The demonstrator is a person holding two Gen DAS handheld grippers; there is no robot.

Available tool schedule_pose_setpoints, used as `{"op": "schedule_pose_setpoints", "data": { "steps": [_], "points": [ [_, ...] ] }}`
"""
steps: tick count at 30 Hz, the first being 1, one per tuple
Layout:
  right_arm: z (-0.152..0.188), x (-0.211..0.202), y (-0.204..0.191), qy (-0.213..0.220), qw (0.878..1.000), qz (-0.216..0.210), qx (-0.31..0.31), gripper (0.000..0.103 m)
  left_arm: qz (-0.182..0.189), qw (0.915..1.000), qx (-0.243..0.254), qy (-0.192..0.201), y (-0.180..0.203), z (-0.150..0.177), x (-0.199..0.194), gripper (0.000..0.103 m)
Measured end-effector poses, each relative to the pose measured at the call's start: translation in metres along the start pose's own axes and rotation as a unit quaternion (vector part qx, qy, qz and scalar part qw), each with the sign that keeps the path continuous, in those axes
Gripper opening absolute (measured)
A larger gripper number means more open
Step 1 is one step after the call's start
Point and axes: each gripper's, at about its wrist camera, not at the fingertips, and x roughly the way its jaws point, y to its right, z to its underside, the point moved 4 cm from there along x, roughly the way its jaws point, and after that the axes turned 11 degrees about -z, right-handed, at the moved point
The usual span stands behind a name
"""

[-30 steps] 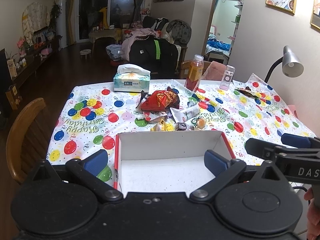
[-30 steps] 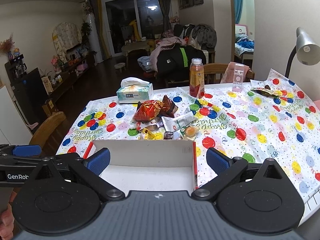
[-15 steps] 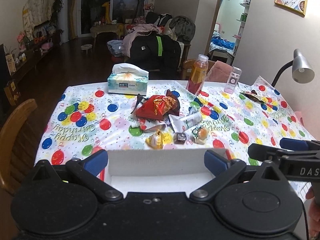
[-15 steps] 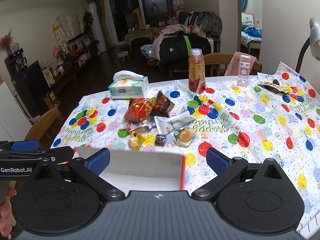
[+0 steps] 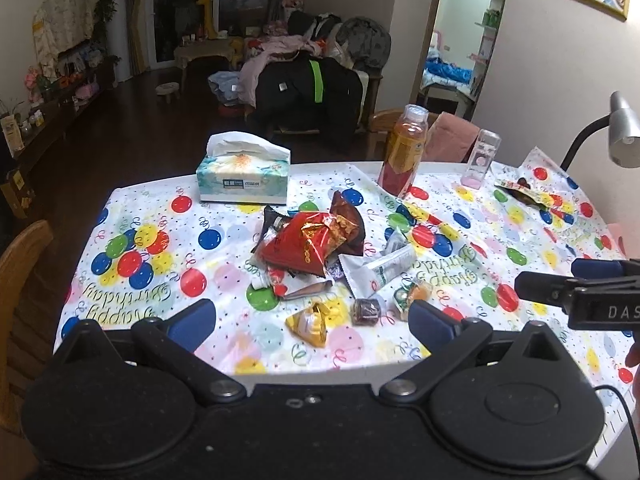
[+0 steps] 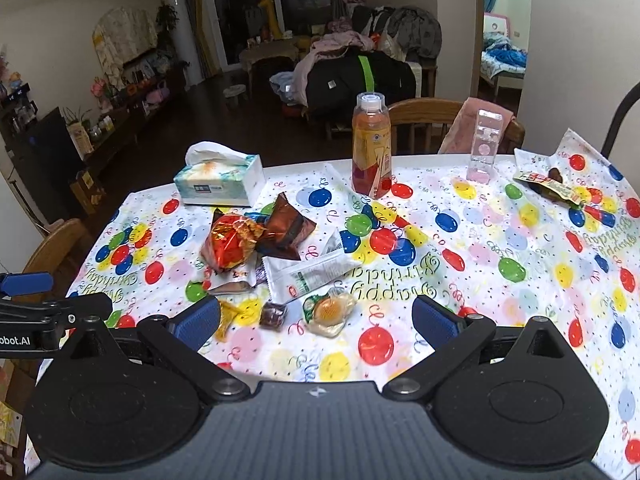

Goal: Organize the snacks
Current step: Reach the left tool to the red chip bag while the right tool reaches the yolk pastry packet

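A pile of snacks lies mid-table: a red bag [image 5: 308, 244] [image 6: 232, 240], a brown bag [image 5: 348, 220] [image 6: 286, 228] and a white wrapper [image 5: 376, 272] [image 6: 312, 276]. Nearer me are a yellow candy [image 5: 304, 330] [image 6: 228, 318], a dark candy [image 5: 365, 312] [image 6: 274, 316] and a jelly cup [image 5: 414, 294] [image 6: 330, 312]. My left gripper [image 5: 311, 320] is open and empty just short of the yellow candy. Beside it, my right gripper [image 6: 316, 320] is also open and empty before the jelly cup. Only the white box's far rim [image 5: 300, 378] shows.
A tissue box [image 5: 243, 178] stands at the back left, with an orange drink bottle [image 5: 404, 152] and a clear bottle [image 5: 478, 160] at the back. A loose snack packet [image 6: 550, 188] lies far right near a lamp [image 5: 624, 132]. A wooden chair [image 5: 20, 264] stands left.
Both grippers have moved forward over the white box toward the snack pile. The box's inside has dropped out of view; only its far rim remains in the left view.
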Motion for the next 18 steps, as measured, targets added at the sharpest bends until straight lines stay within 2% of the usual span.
{"op": "schedule_pose_setpoints", "data": {
  "steps": [10, 18],
  "points": [
    [-0.028, 0.059, 0.031, -0.048, 0.999, 0.001, 0.014, 0.102, 0.021, 0.9984, 0.031, -0.042, 0.012, -0.037, 0.072, 0.102],
    [-0.024, 0.116, 0.054, -0.1, 0.994, 0.008, 0.036, 0.102, 0.021, 0.9967, 0.039, -0.067, 0.018, -0.052, 0.126, 0.102]
  ]
}}
